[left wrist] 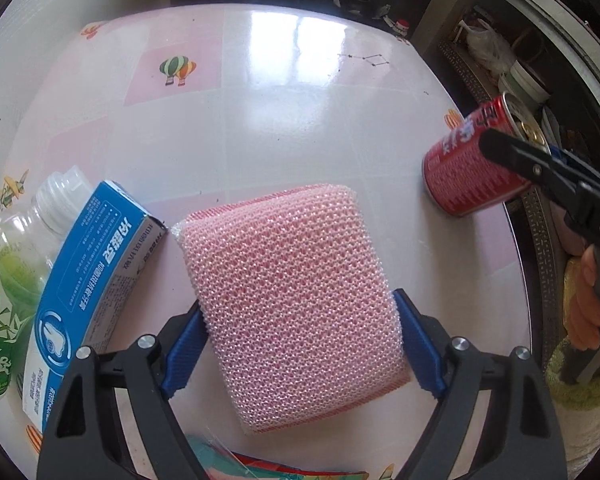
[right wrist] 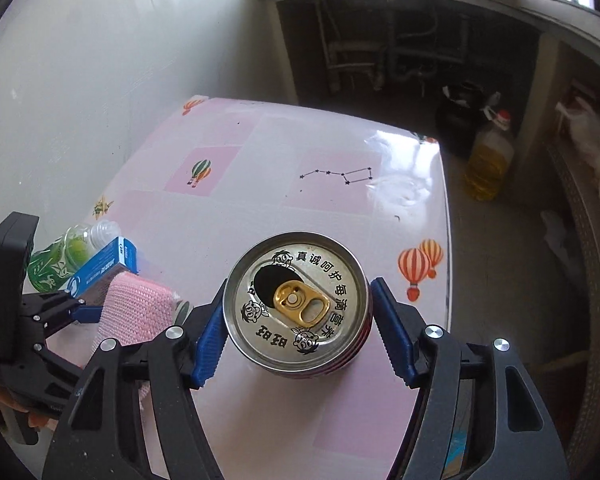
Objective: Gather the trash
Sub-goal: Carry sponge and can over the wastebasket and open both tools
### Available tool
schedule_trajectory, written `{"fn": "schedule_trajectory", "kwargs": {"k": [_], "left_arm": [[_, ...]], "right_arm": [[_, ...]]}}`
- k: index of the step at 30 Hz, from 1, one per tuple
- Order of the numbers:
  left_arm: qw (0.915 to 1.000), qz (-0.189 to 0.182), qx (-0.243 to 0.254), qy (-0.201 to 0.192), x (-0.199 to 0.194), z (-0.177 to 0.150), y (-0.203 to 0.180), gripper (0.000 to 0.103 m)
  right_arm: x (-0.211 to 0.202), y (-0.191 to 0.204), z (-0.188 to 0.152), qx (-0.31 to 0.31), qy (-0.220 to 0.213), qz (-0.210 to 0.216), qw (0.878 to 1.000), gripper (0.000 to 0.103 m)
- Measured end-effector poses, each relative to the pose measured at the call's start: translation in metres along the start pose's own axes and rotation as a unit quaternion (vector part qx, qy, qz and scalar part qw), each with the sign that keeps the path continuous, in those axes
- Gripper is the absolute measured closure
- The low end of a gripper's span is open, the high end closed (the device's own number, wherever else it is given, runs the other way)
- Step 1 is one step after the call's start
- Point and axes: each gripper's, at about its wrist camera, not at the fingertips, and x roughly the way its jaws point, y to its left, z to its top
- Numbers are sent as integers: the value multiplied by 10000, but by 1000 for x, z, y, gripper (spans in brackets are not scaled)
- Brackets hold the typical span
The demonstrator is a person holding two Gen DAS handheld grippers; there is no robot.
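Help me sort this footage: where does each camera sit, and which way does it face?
Left wrist: on the left tool, facing steeply down at the pink sponge its pads clamp; fingers of the person's other hand show.
Right wrist: on the right tool, facing down at the opened red can it grips.
Shared: sponge, can, blue box, green bottle, pink table.

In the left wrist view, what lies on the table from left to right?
Green-labelled bottle → blue box → pink sponge → red can.
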Motion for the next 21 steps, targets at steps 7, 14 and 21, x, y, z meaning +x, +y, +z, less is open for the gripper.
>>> {"fn": "schedule_trajectory", "kwargs": {"k": [7, 14, 21], "left_arm": [[9983, -215, 364, -399, -46, -19, -34, 20], [9883, -925, 981, -716, -80, -50, -108, 20], [9727, -1392, 1799, -458, -68, -64, -216, 19]], "right_arm": [[-56, -19, -42, 506, -284, -39, 9983, 40], [-133, -73, -108, 1448, -516, -513, 9868, 40], [-185, -135, -205, 2681, -556, -1378, 9519, 40]]}}
